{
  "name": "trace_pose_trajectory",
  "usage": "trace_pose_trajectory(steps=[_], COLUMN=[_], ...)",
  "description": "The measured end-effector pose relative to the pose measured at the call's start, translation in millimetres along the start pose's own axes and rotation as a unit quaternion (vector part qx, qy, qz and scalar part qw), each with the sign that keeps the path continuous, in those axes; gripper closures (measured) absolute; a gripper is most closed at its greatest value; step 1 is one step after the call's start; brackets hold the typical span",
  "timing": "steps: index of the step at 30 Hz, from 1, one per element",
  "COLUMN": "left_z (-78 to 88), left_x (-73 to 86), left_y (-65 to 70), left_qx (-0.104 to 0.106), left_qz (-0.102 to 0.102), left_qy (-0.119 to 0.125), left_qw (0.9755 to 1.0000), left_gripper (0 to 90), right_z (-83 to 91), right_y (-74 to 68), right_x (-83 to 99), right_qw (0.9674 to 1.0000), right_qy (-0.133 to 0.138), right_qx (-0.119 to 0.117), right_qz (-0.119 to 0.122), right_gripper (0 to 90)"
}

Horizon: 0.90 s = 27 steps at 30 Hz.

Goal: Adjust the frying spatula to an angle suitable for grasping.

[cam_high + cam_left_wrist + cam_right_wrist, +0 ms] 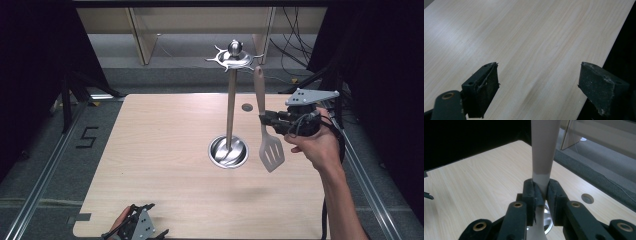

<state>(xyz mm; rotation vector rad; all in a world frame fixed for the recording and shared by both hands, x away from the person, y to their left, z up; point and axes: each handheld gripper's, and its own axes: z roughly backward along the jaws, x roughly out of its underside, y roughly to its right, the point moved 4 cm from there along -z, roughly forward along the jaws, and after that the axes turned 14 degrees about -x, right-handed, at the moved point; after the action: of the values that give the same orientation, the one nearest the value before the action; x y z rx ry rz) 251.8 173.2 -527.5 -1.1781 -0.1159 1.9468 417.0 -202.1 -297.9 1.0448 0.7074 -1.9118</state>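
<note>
Above the pale wooden tabletop [165, 165], the right gripper [263, 119] pinches a slotted spatula [270, 150] upright, the utensil stand [230, 100] just left of it; the left gripper [537, 87] stands spread.

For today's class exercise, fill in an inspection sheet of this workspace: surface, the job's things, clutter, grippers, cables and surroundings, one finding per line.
Surface: pale wooden table, with a small round hole near its far edge.
Job's things: slotted spatula held upright off the table, blade down; metal utensil stand beside it with a round base and hooks on top, nothing hanging on it.
Clutter: nothing seen.
Grippers: right gripper shut on the spatula's handle; left gripper open and empty at the table's near edge.
Cables: a cable trails from the right gripper; loose cables lie on the floor beyond the table.
Surroundings: grey floor, dark curtains on both sides, wooden frame behind.
</note>
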Motion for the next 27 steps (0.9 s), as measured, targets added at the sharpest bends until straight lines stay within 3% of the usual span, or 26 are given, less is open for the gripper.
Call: trace_pose_trajectory(steps=[3, 4, 8, 10, 12, 14, 16, 19, 23, 24, 27], left_z=[0.1, 0.1, 0.0, 1.7, 0.2, 0.4, 0.7, 0.4, 2.1, 1.3, 1.5], left_x=[-0.1, -0.1, 0.0, 0.2, 0.1, -0.1, -0.1, 0.1, 0.1, -0.1, 0.1], left_y=[0.1, 0.0, 0.0, -1.2, -0.3, -0.1, -0.2, -0.3, -1.1, -0.3, -0.2], left_qx=[0.001, 0.001, 0.006, 0.008, 0.005, 0.005, 0.005, 0.005, 0.012, 0.009, 0.011], left_qz=[0.000, -0.001, 0.001, -0.008, 0.000, -0.001, -0.002, -0.001, -0.009, -0.002, -0.005], left_qy=[0.000, 0.000, 0.001, -0.004, -0.001, 0.000, 0.000, 0.000, -0.004, -0.002, -0.004], left_qw=[1.0000, 1.0000, 1.0000, 0.9999, 1.0000, 1.0000, 1.0000, 1.0000, 0.9999, 1.0000, 0.9999], left_gripper=[15.7, 15.7, 15.7, 15.7, 15.7, 15.7, 15.7, 15.7, 15.7, 15.6, 15.7], right_z=[-2.4, -3.5, -7.9, -9.5, -13.5, -14.1, -16.5, -20.3, -20.0, -20.0, -23.3], right_y=[2.1, 3.2, 3.4, 4.4, 4.1, 6.1, 4.8, 5.4, 5.4, 5.0, 5.3], right_x=[-2.1, -2.6, -4.1, -4.7, -5.0, -4.7, -4.6, -4.9, -4.1, -3.8, -3.0], right_qw=[1.0000, 0.9999, 0.9999, 0.9999, 1.0000, 0.9998, 0.9998, 1.0000, 0.9999, 0.9999, 0.9998], right_qy=[0.001, -0.010, -0.014, -0.013, -0.004, -0.018, -0.014, -0.002, -0.008, -0.007, 0.012], right_qx=[0.005, 0.001, -0.002, -0.005, 0.000, -0.004, -0.007, -0.003, -0.011, -0.009, -0.009], right_qz=[0.007, 0.003, -0.003, 0.003, -0.004, -0.001, -0.011, -0.004, -0.006, -0.008, -0.010], right_gripper=[78.2, 78.2, 78.2, 78.2, 78.2, 78.1, 78.1, 78.0, 77.9, 77.9, 77.7])
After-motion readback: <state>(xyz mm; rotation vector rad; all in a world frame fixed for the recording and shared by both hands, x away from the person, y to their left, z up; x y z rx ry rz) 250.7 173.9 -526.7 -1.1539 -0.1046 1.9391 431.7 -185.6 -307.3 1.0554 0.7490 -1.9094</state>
